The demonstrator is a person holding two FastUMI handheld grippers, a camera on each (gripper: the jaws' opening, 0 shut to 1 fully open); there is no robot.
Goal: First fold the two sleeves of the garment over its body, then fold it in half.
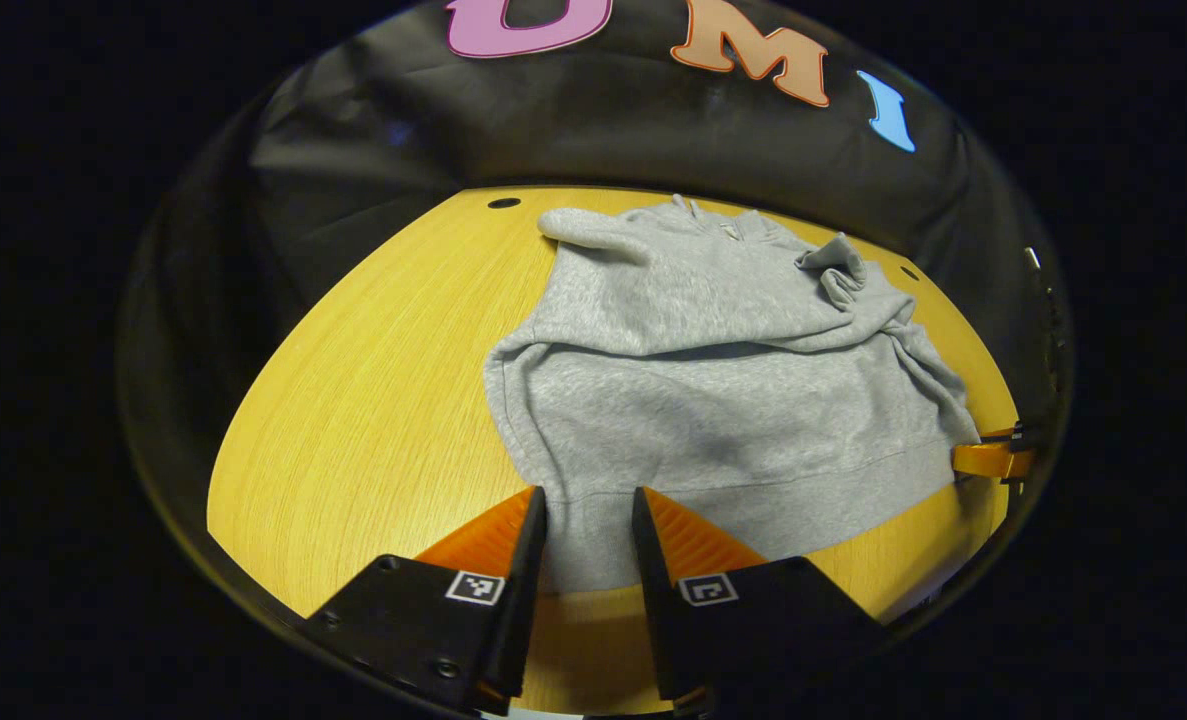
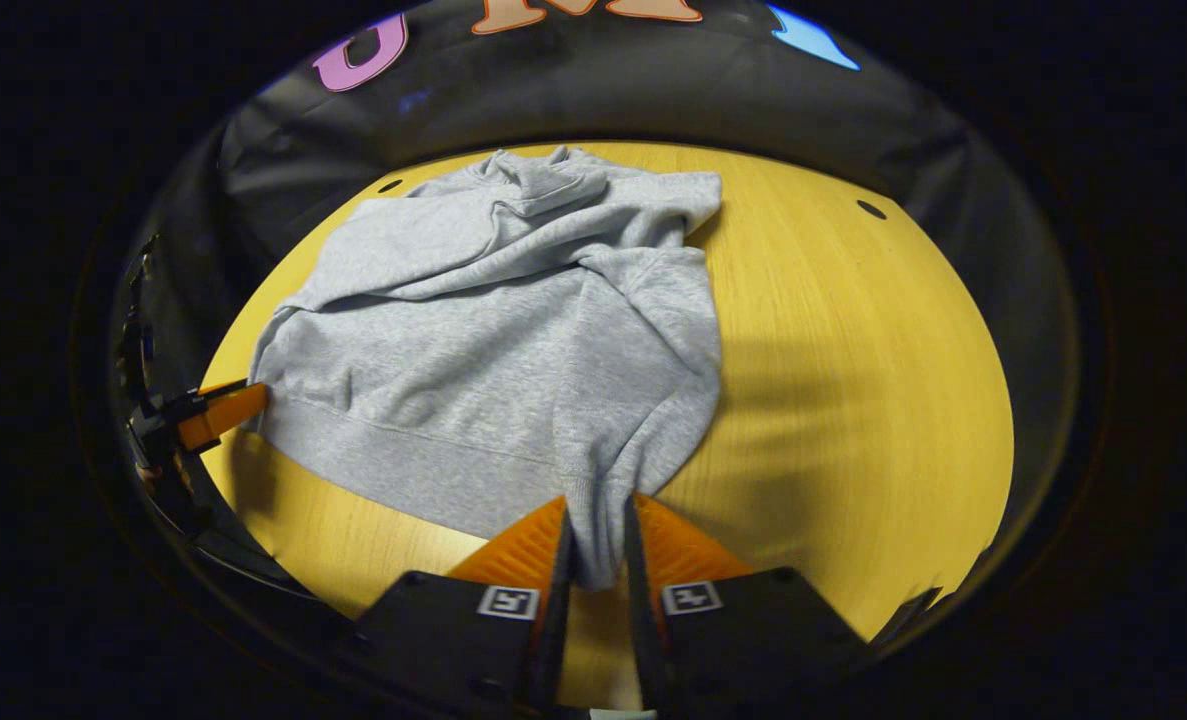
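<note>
A grey hoodie (image 1: pixel 713 400) lies flat on the yellow wooden table (image 1: pixel 353 420), with both sleeves folded across its body and its hood at the far side. In the left gripper view my left gripper (image 1: pixel 588 495) is open, and the near left corner of the hem lies flat between its fingers. In the right gripper view the hoodie (image 2: pixel 493 340) has its near right hem corner bunched between the fingers of my right gripper (image 2: pixel 596 505), which is shut on it. Each gripper also shows at the opposite hem corner: the right gripper (image 1: pixel 993 458) and the left gripper (image 2: pixel 223 408).
Bare table top (image 2: pixel 853 380) stretches to the right of the hoodie, and more lies to its left in the left gripper view. Small dark holes (image 1: pixel 503 203) (image 2: pixel 870 209) sit near the far edge. The black cloth wall stands close behind the table.
</note>
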